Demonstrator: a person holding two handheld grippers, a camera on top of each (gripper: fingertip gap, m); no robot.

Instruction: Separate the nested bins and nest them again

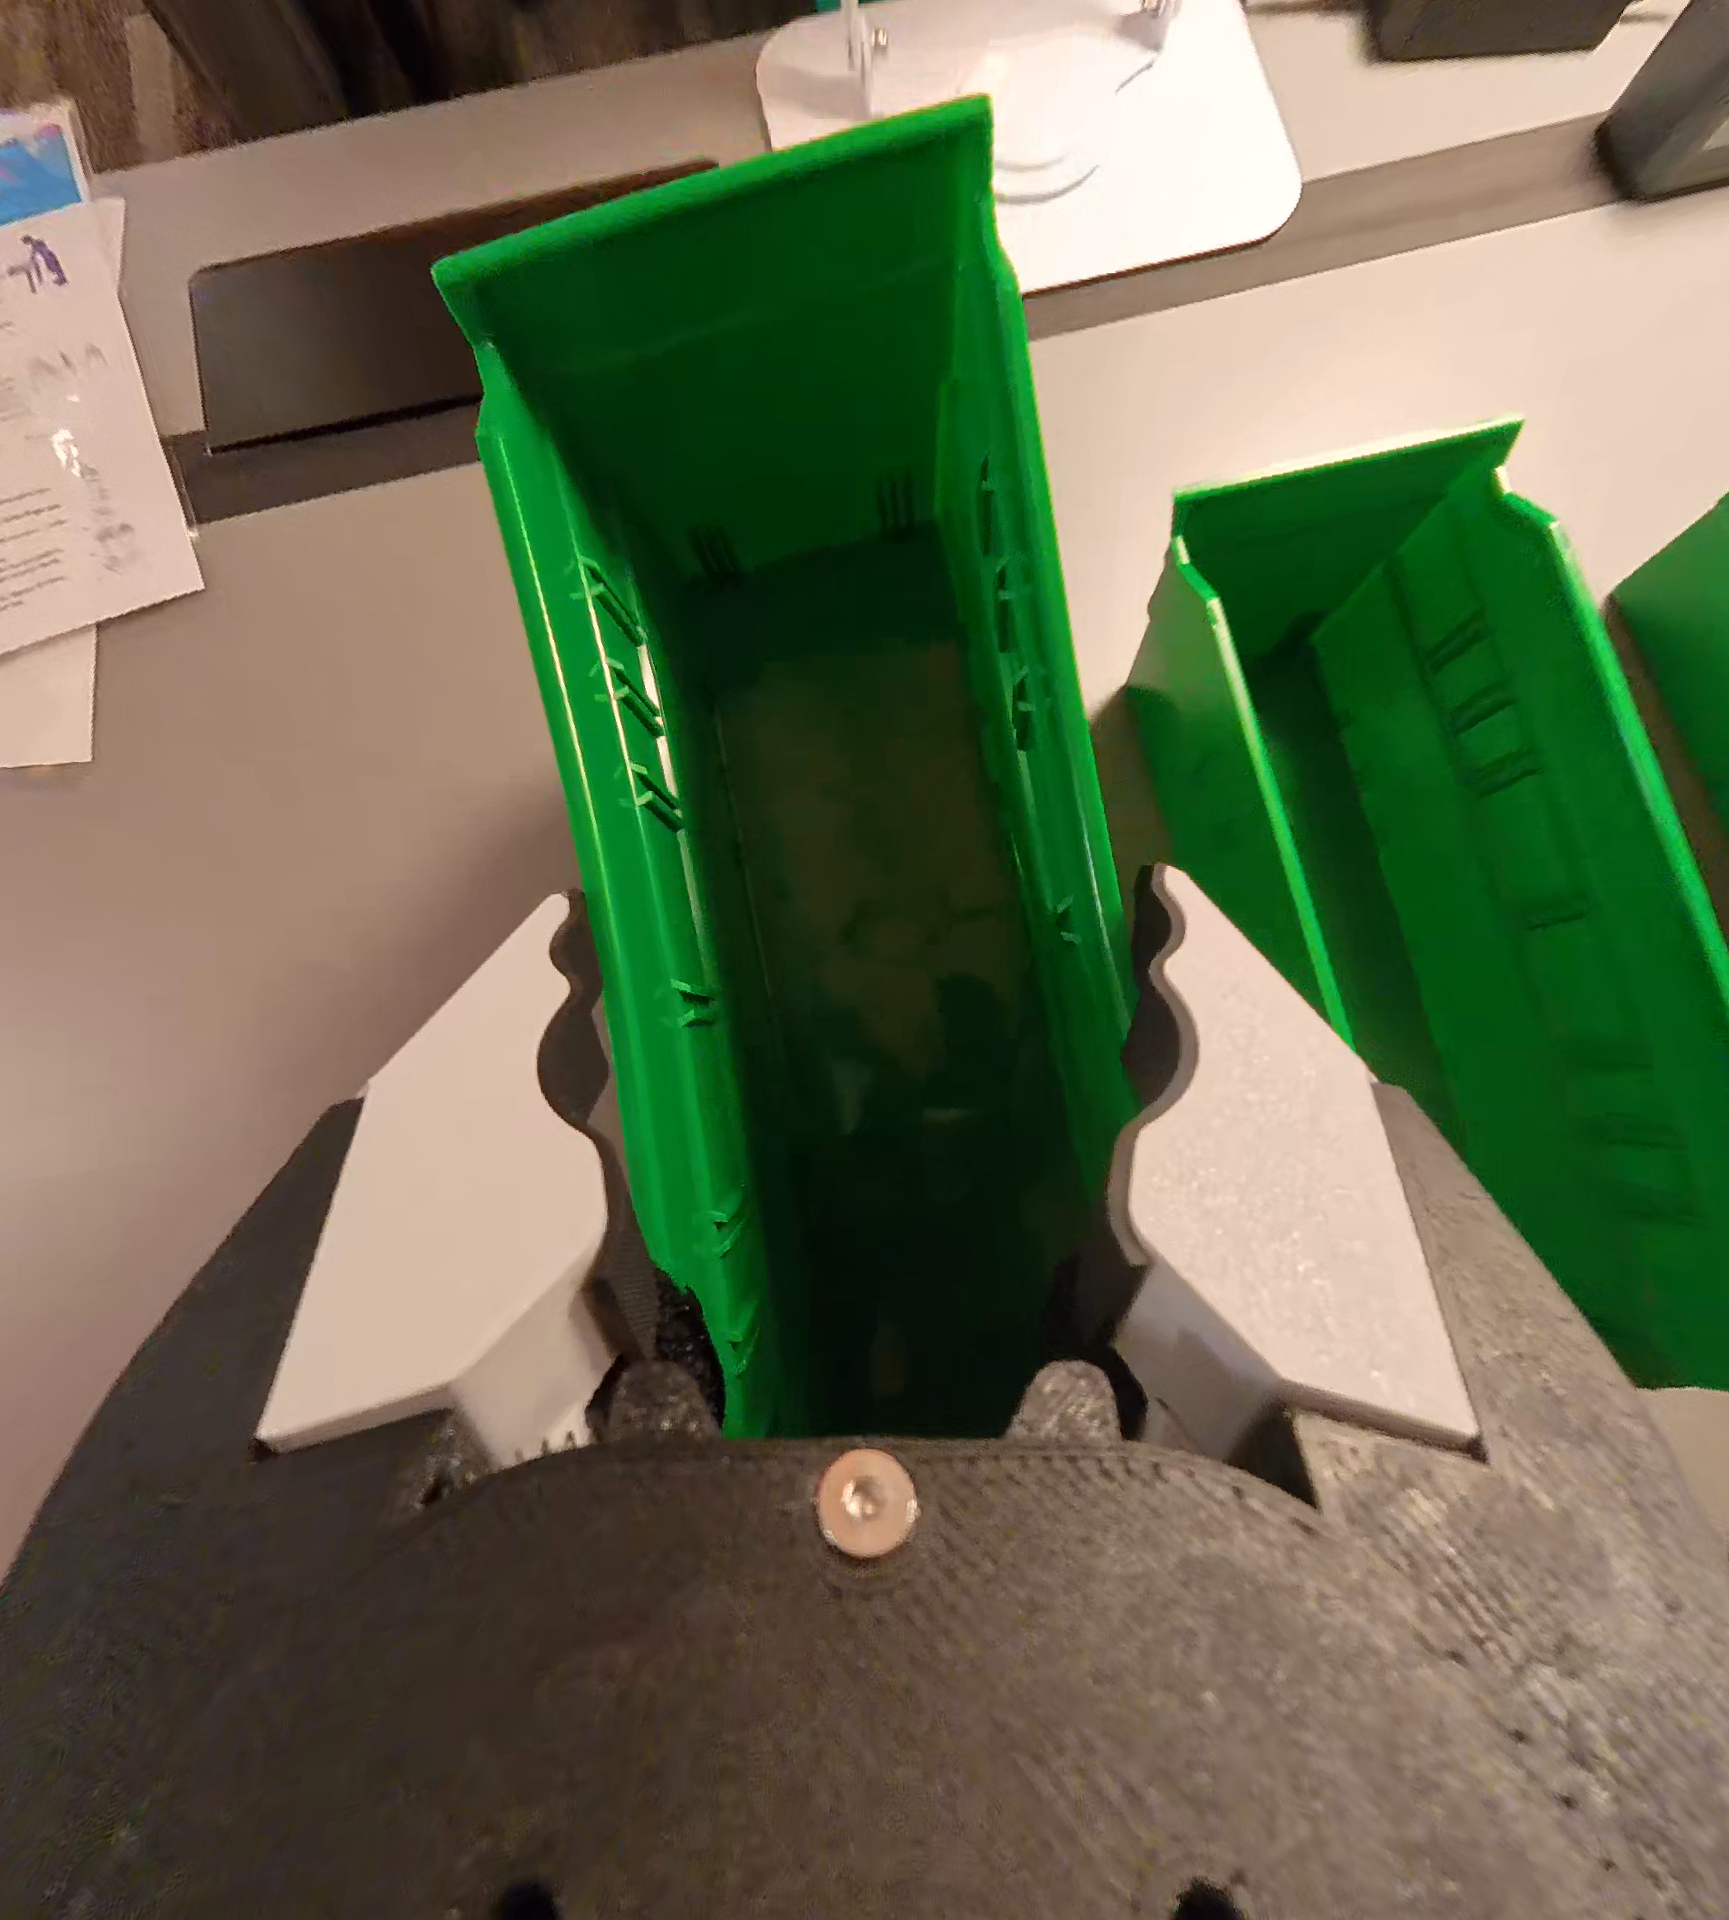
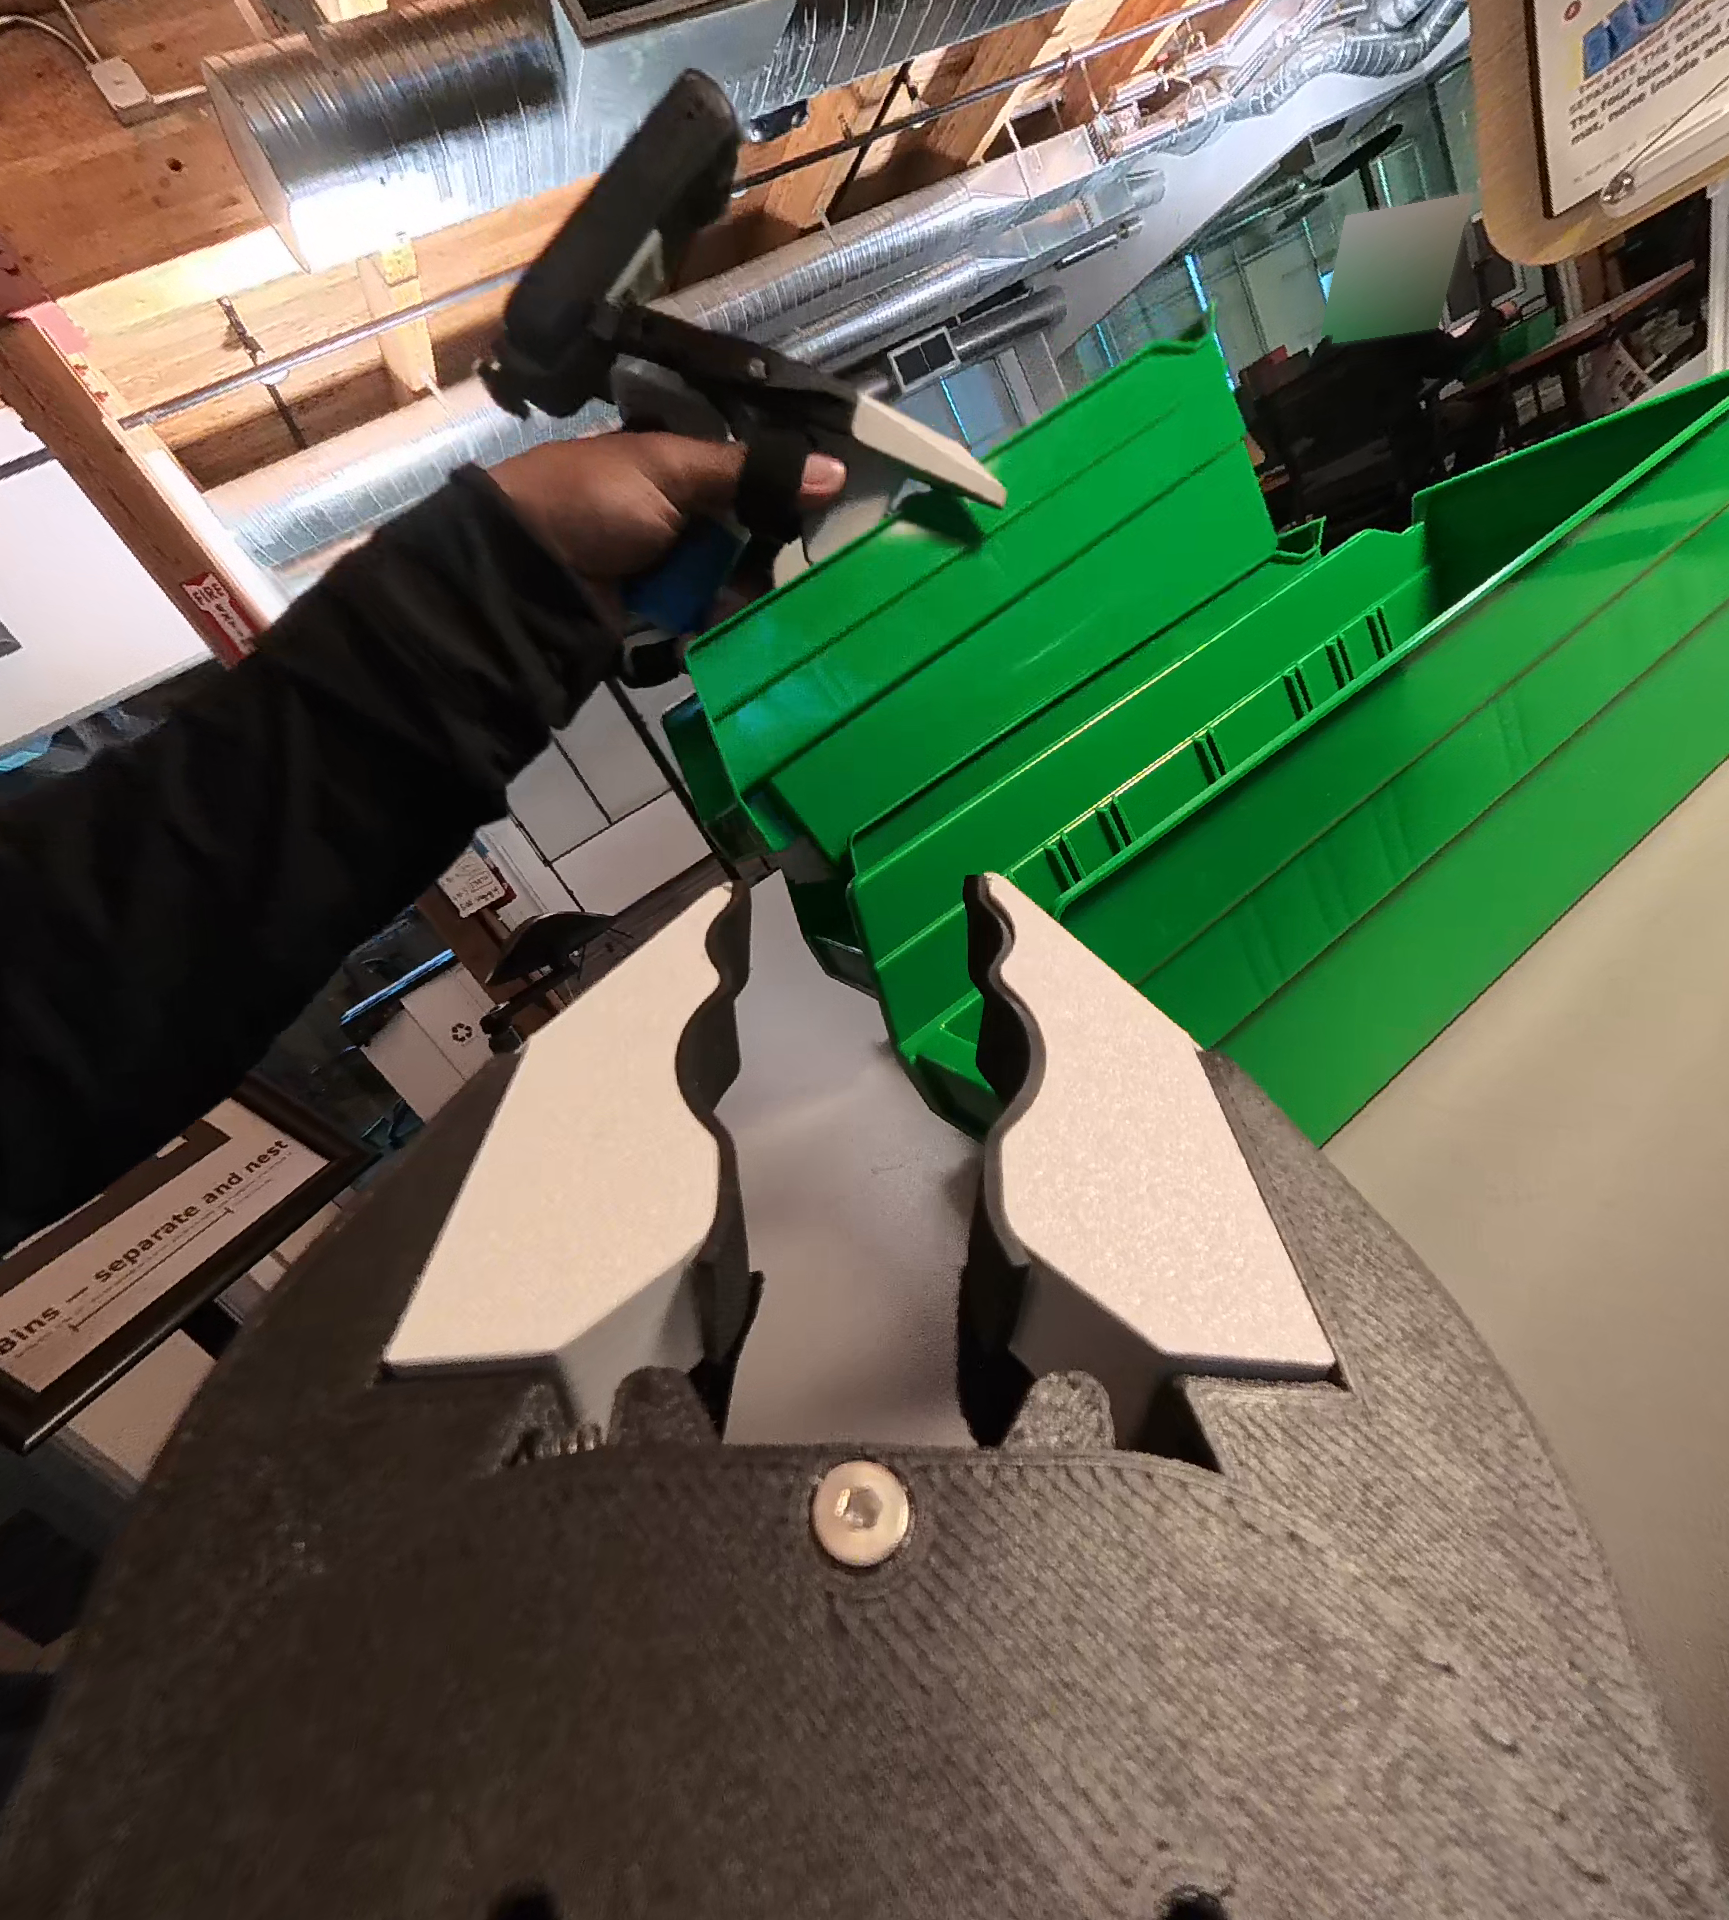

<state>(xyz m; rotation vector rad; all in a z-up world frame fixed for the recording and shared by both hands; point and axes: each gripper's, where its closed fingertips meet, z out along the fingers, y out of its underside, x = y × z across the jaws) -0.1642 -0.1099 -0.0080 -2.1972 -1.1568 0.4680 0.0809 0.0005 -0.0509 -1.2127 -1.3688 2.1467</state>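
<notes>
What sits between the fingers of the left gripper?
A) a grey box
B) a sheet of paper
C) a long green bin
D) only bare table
C: in the left wrist view the long green bin runs lengthwise between the fingers of the left gripper, one finger against each of its side walls.
</notes>
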